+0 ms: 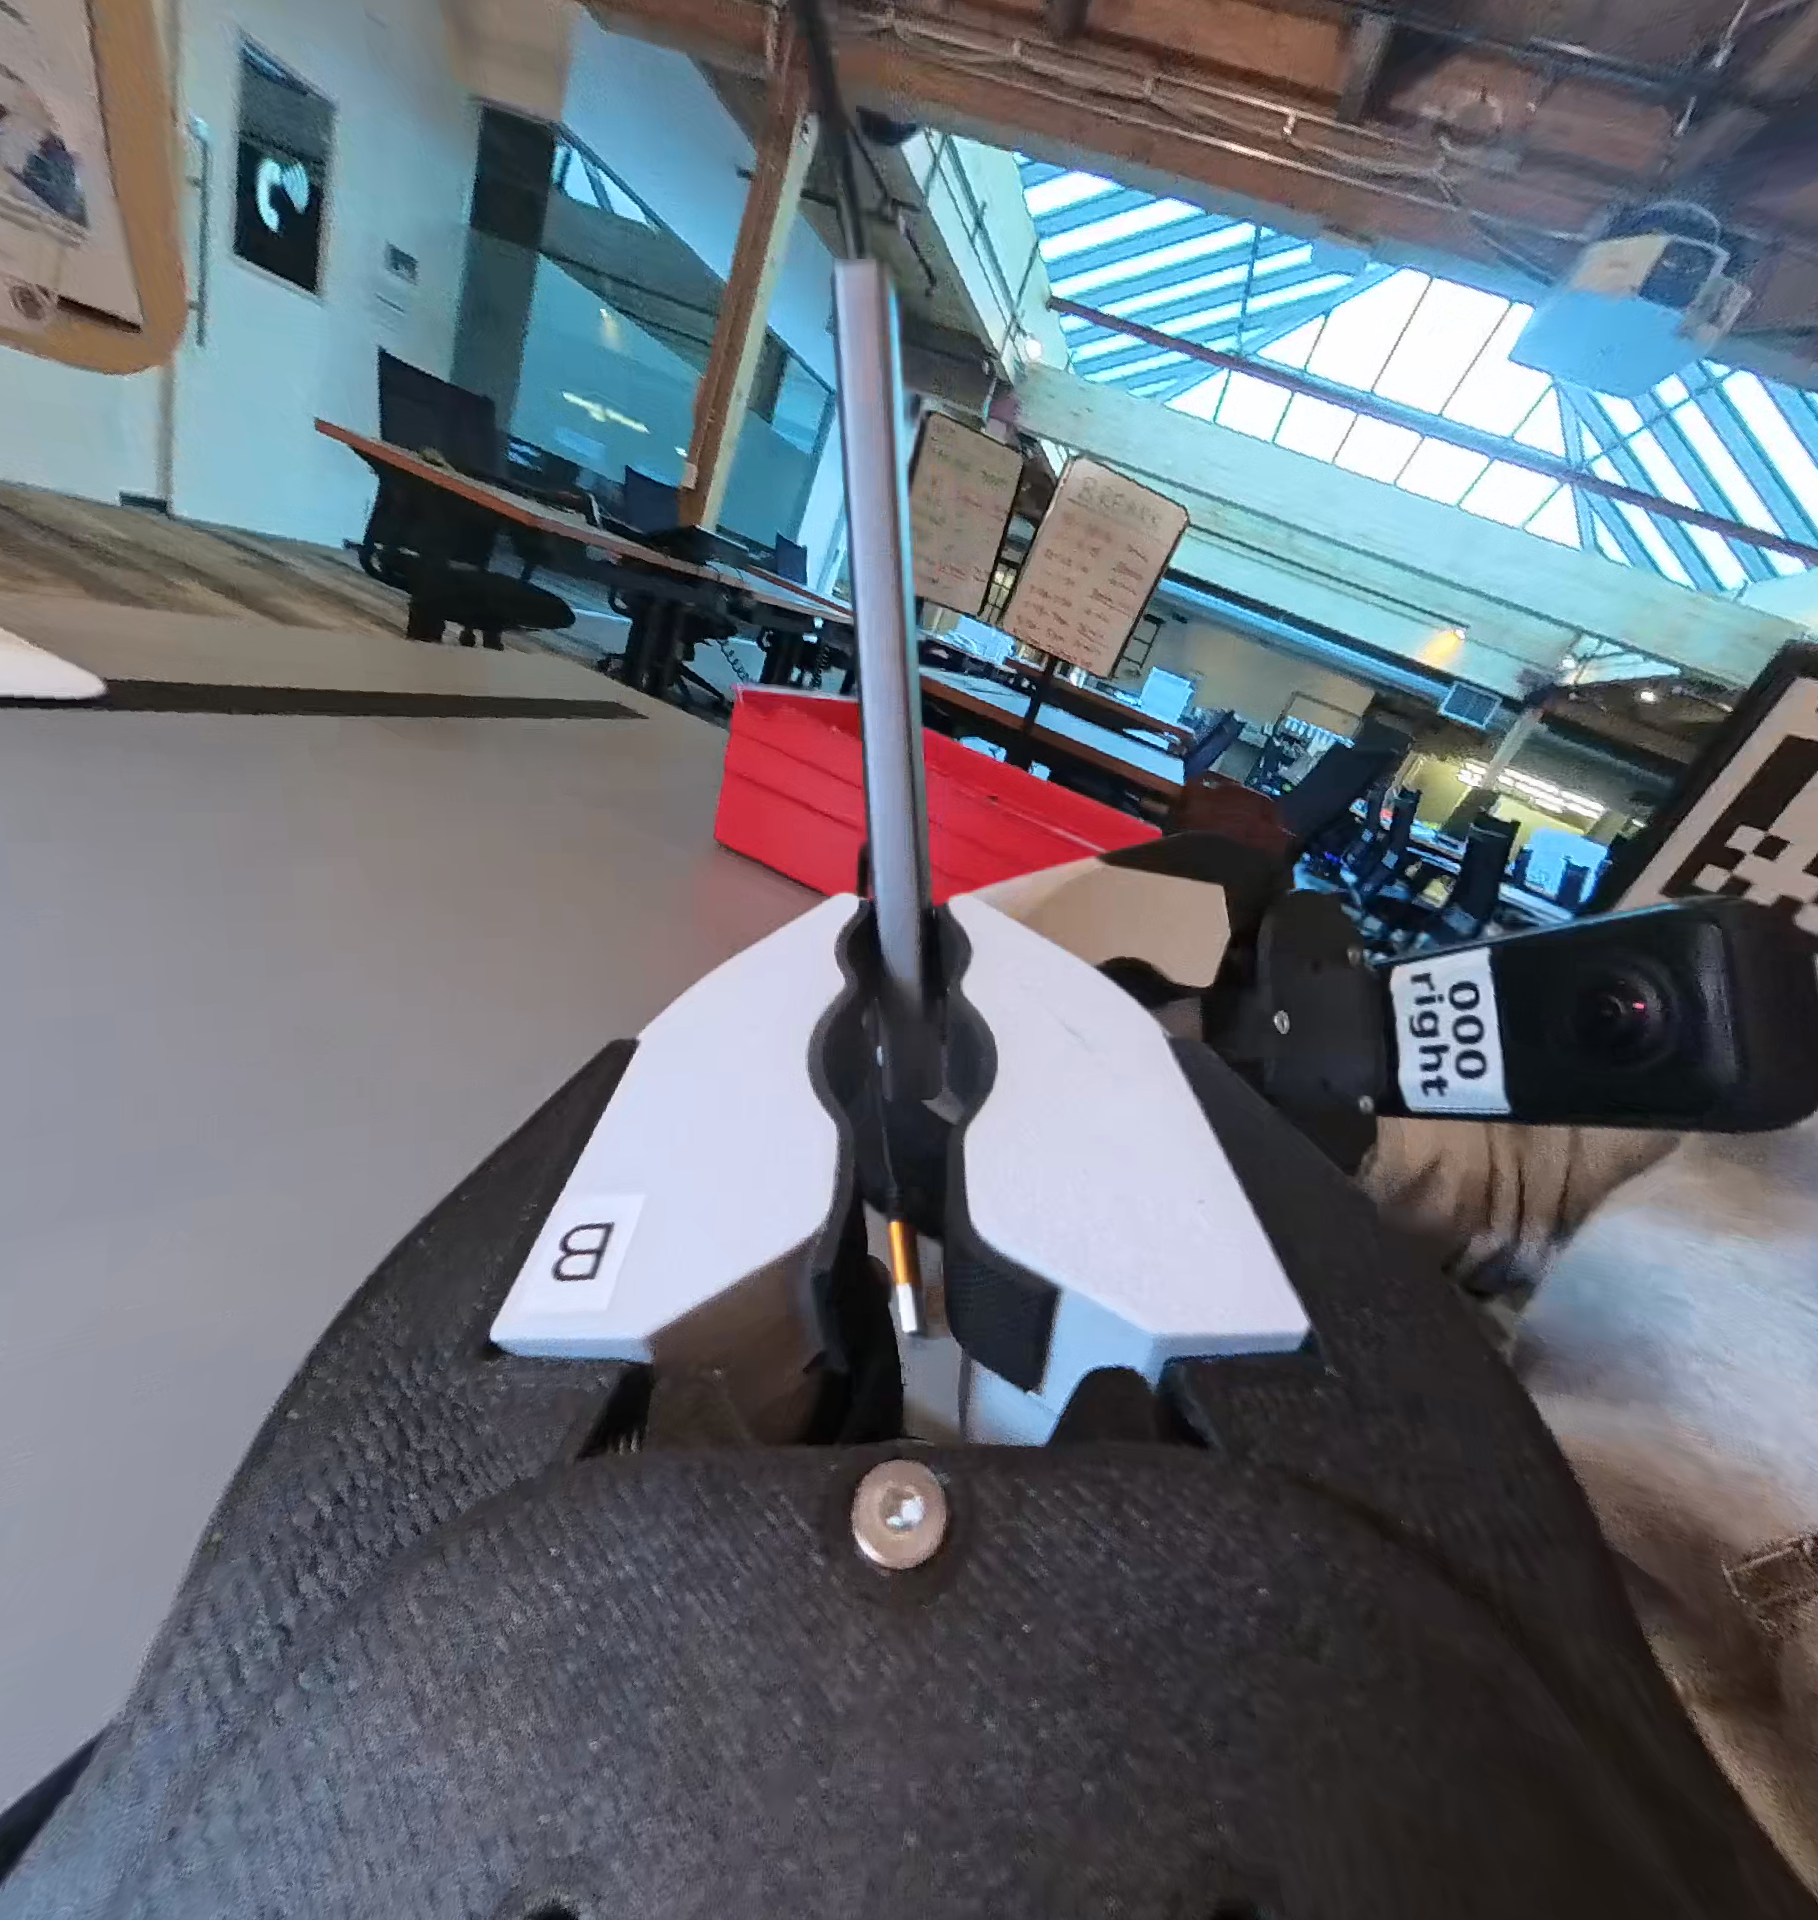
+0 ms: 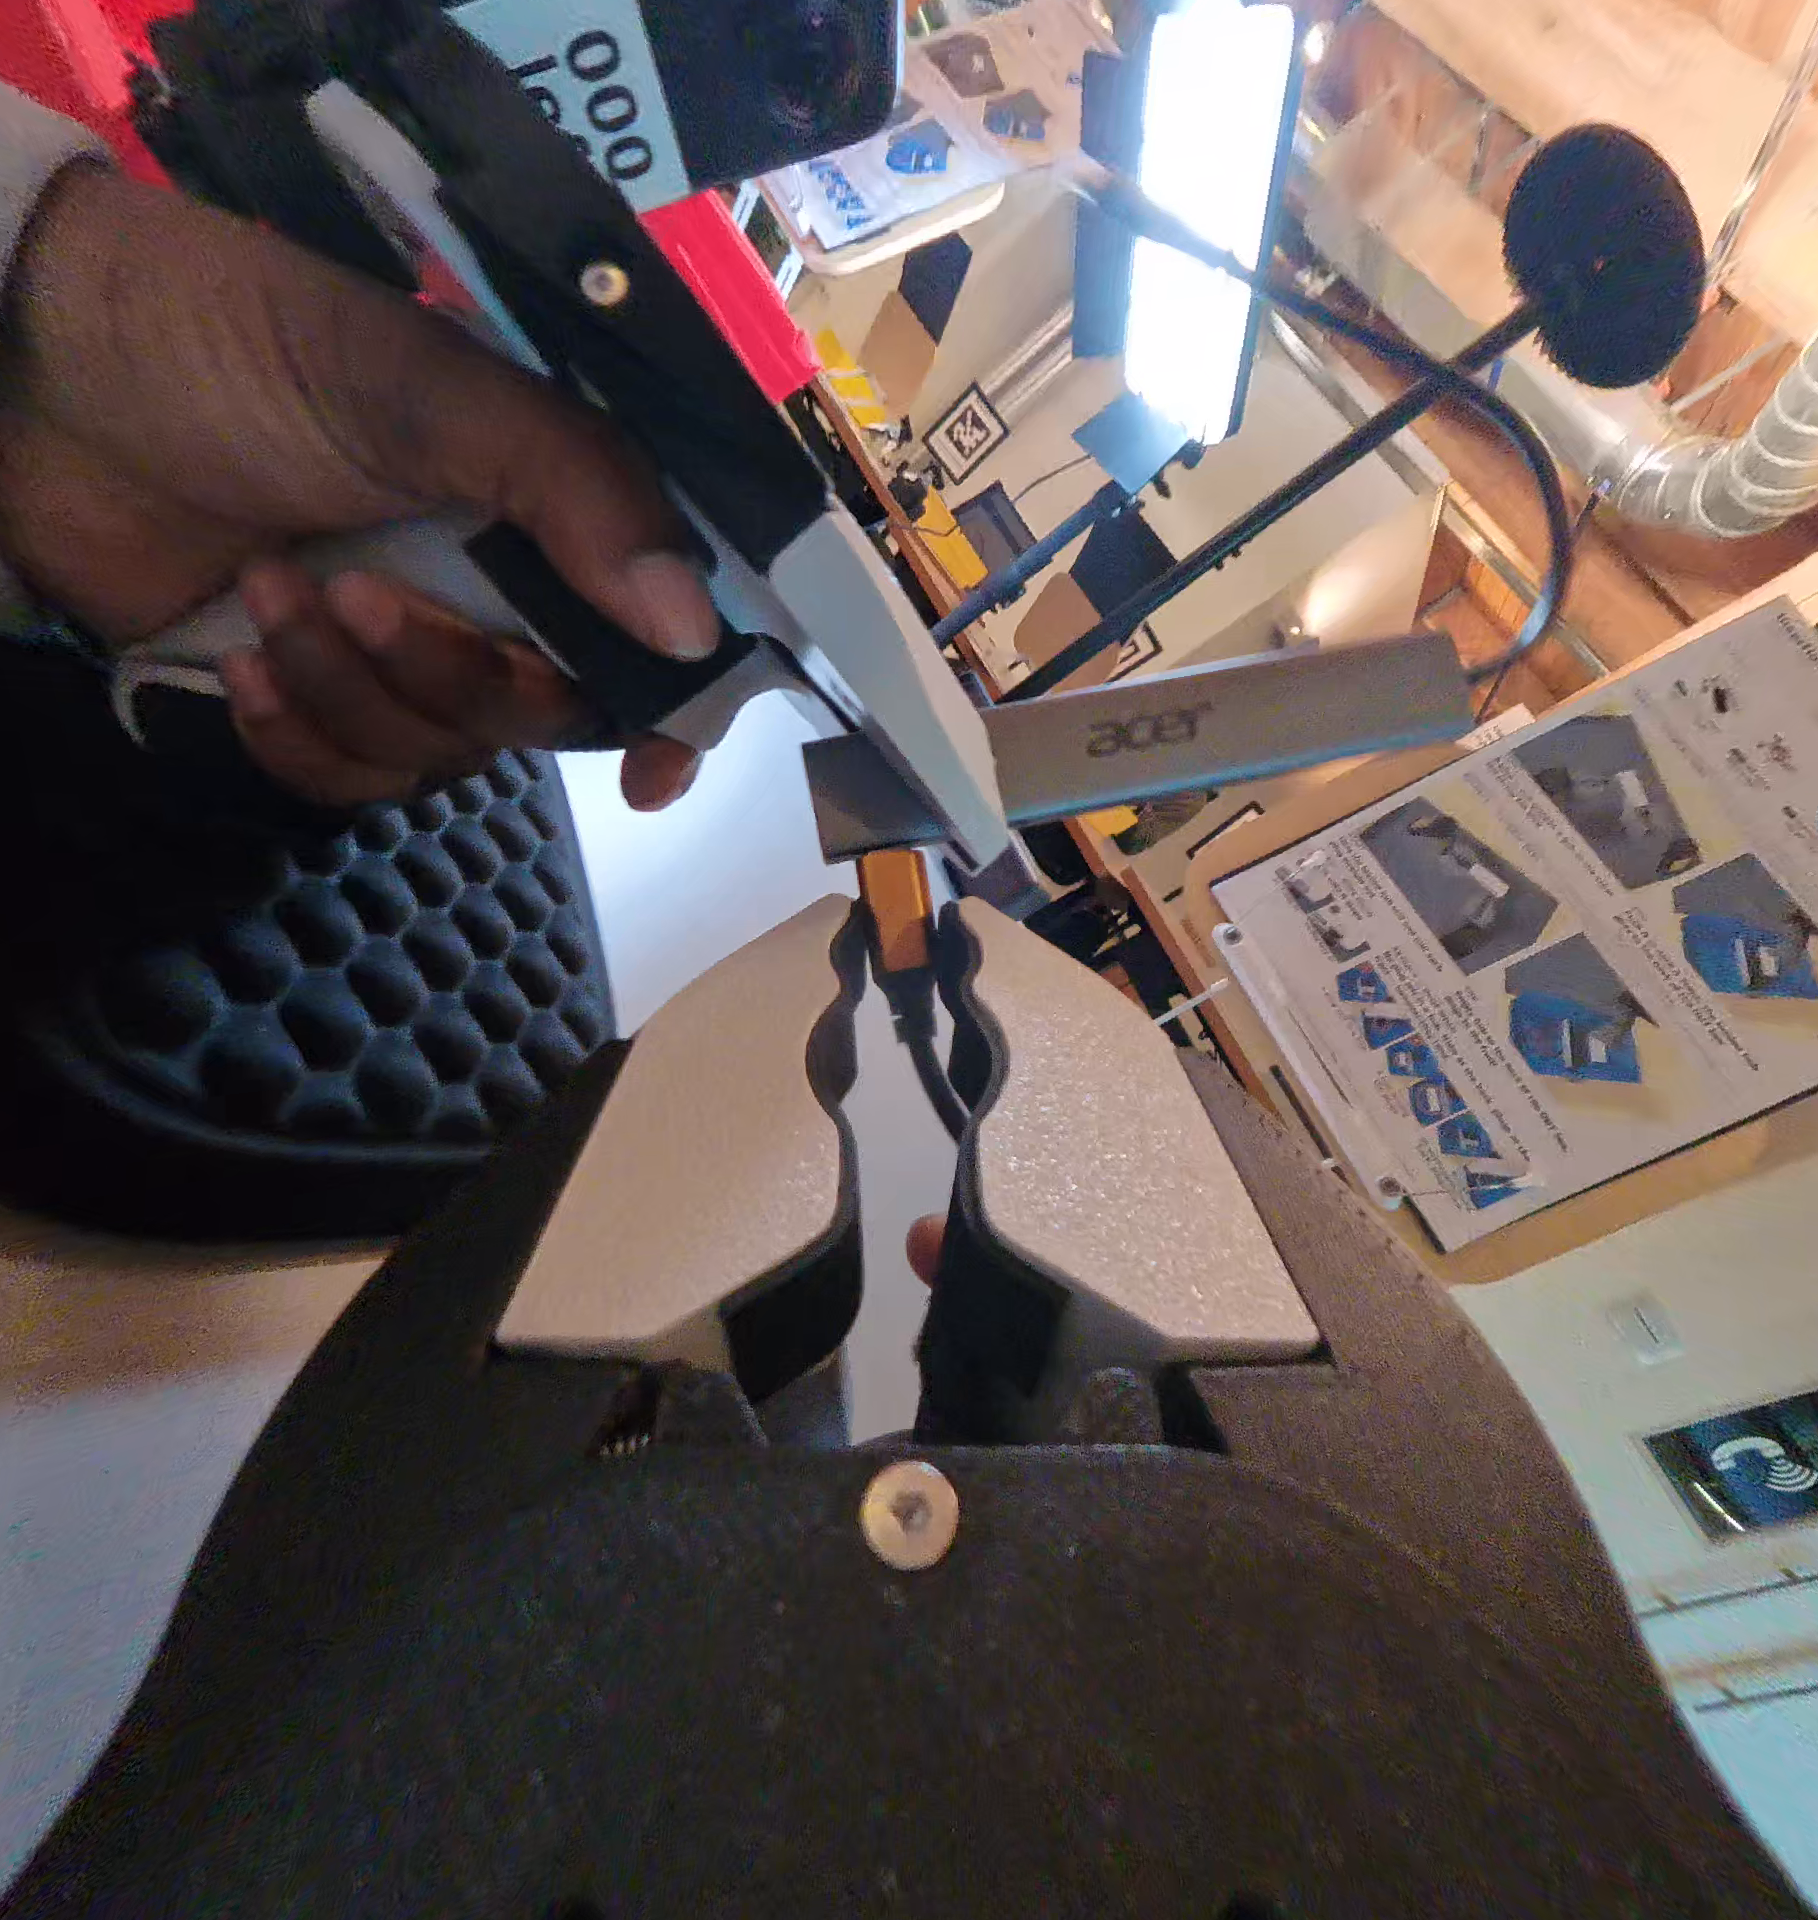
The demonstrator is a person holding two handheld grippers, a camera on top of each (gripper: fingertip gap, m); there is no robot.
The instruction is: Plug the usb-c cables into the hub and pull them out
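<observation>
My left gripper (image 1: 900, 920) is shut on a flat grey hub (image 1: 874, 582), which stands edge-on between its fingers and points up and away. In the right wrist view the hub (image 2: 1227, 732) sticks out to the right of the left gripper (image 2: 972, 821), with a hand (image 2: 292, 468) on the handle. My right gripper (image 2: 900, 920) is shut on an orange USB-C plug (image 2: 892, 920) with a black cable, its front end up against the hub's dark near end (image 2: 858, 805). In the left wrist view the plug (image 1: 903, 1273) shows a bare silver tip.
A red box (image 1: 811, 790) stands on the grey table (image 1: 261, 987) beyond the hub. The right gripper's camera (image 1: 1632, 1013) is close on the right. An instruction sheet (image 2: 1570, 914), a black foam microphone (image 2: 1601, 249) and a black honeycomb cushion (image 2: 313, 966) surround the grippers. Left and right tips are no more than a few centimetres apart.
</observation>
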